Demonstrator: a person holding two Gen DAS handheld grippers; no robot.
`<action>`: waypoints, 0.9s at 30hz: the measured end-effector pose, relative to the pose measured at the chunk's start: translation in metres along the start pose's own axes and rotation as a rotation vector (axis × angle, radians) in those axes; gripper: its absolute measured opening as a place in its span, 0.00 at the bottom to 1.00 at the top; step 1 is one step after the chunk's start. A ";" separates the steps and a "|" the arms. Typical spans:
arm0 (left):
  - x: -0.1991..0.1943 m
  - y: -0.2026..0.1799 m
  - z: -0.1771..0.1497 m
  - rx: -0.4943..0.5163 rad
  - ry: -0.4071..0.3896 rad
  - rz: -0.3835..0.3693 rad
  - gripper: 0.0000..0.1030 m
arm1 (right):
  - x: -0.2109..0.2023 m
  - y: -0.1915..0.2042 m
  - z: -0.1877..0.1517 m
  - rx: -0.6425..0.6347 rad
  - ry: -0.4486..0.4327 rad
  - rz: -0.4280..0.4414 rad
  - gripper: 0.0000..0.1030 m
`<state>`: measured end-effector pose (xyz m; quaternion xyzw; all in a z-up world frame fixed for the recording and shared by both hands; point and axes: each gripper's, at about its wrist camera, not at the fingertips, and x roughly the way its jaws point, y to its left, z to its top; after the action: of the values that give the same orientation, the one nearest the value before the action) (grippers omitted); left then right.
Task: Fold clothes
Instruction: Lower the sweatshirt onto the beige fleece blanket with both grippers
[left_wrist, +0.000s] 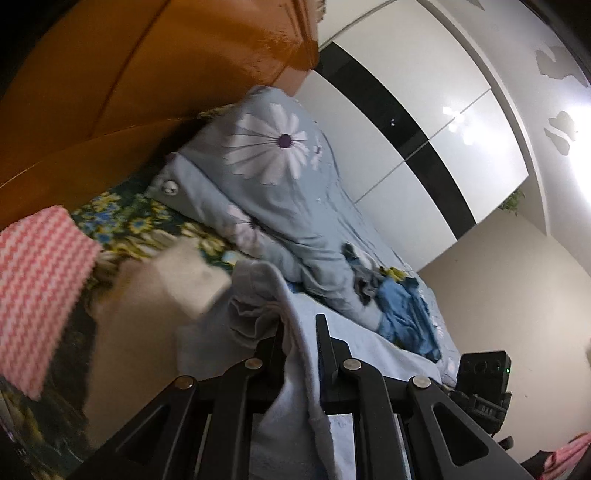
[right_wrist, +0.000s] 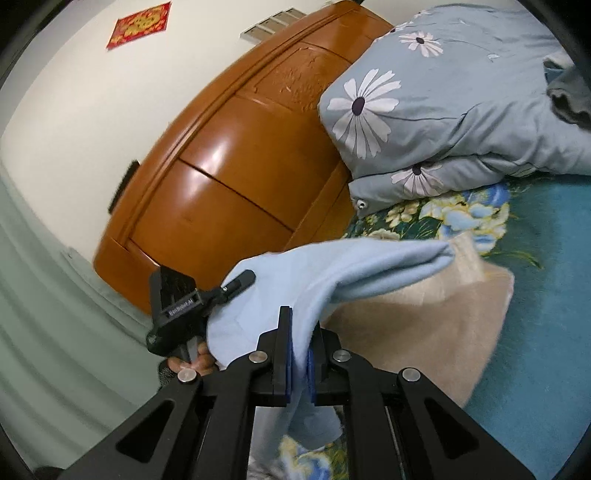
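Right now both of your grippers are clamped on the same pale blue garment (right_wrist: 332, 266). Low in the centre of the right wrist view, your right gripper (right_wrist: 300, 354) has its blue-padded fingers (right_wrist: 285, 347) pressed together on a fold of the cloth, which lifts up and stretches toward the right of the frame — over a beige garment (right_wrist: 424, 325) lying on the teal floral bedspread (right_wrist: 546, 295). At lower left of that view your left gripper (right_wrist: 236, 282) is partly wrapped in the cloth. From the left wrist view, the left gripper (left_wrist: 301, 332) pinches a hem running down between its fingers (left_wrist: 323, 328). A pink-and-white striped cloth (left_wrist: 37, 288) sits at left, the flowered duvet (left_wrist: 280, 177) and blue clothes (left_wrist: 406, 314) farther back — against the wooden headboard (right_wrist: 229, 158)
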<state>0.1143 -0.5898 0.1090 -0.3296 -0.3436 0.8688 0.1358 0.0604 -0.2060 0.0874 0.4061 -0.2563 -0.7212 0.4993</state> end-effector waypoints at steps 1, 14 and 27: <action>0.004 0.009 -0.002 -0.005 0.007 0.008 0.12 | 0.007 -0.007 -0.007 -0.003 0.000 -0.013 0.06; 0.036 0.032 -0.046 -0.028 0.154 0.011 0.48 | 0.004 -0.080 -0.022 0.144 0.001 -0.025 0.06; 0.048 0.013 -0.058 -0.049 0.139 -0.003 0.10 | 0.005 -0.073 -0.022 0.137 0.032 -0.017 0.06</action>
<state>0.1168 -0.5477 0.0450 -0.3920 -0.3551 0.8348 0.1526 0.0406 -0.1826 0.0171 0.4529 -0.2934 -0.6996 0.4683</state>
